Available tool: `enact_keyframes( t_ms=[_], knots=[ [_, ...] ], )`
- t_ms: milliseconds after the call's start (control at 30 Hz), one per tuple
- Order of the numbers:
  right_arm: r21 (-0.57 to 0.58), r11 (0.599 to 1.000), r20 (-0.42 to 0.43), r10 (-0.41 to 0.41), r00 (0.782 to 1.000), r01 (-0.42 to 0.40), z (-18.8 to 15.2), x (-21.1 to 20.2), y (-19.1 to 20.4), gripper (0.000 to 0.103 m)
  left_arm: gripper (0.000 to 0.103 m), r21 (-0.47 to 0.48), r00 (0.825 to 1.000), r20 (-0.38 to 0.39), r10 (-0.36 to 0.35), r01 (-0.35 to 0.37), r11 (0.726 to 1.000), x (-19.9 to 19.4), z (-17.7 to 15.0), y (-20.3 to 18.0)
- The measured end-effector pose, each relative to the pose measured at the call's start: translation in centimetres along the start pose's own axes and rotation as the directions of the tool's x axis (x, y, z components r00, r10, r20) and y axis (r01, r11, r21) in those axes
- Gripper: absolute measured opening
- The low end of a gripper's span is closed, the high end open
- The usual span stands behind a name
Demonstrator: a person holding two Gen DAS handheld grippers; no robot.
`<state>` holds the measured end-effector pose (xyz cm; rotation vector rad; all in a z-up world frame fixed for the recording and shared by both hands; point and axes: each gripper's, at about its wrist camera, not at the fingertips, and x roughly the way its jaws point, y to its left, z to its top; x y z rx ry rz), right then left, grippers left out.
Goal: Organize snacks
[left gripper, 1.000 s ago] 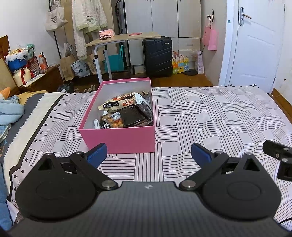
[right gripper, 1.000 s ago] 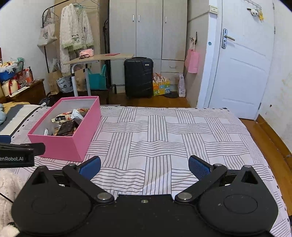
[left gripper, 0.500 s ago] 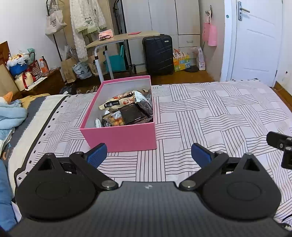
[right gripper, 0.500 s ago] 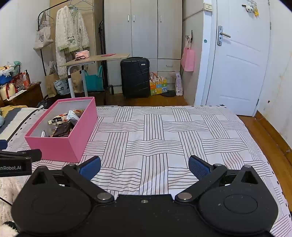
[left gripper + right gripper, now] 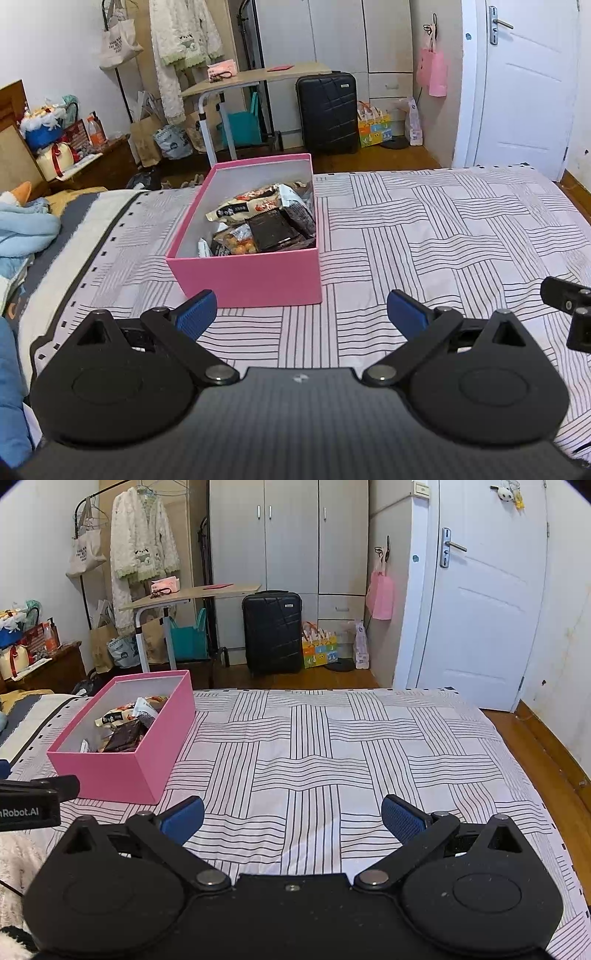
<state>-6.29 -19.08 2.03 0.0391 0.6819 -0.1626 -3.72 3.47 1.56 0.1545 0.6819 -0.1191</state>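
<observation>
A pink box (image 5: 255, 277) sits on the striped bed, holding several snack packets (image 5: 266, 221). It also shows in the right wrist view (image 5: 110, 771), at the left, with the snack packets (image 5: 125, 723) inside. My left gripper (image 5: 299, 314) is open and empty, held back from the box's near wall. My right gripper (image 5: 291, 816) is open and empty over bare bedspread, to the right of the box. Part of the right gripper shows at the right edge of the left wrist view (image 5: 572, 306).
The striped bedspread (image 5: 351, 757) stretches right of the box. Blue bedding (image 5: 22, 229) lies at the left. Beyond the bed stand a black suitcase (image 5: 273, 631), a small table (image 5: 192, 594), wardrobes and a white door (image 5: 487, 609).
Both grippers have drawn back and risen a little from the box; it looks smaller and farther now. Both stay open and empty.
</observation>
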Motion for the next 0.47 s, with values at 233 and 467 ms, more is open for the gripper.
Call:
enact_keyframes(
  t_ms=[233,467],
  knots=[
    [-0.006,1.000,-0.003,-0.008,1.000,0.008,0.05,0.18,-0.05,0.103,0.100,-0.008,1.000,0.012,-0.004,0.004,1.000,-0.12,0.09,0.19],
    [-0.010,1.000,-0.008,-0.017,1.000,0.017,0.12,0.23,0.02,0.103,0.100,-0.005,1.000,0.000,-0.018,0.018,1.000,-0.14,0.09,0.04]
  ],
)
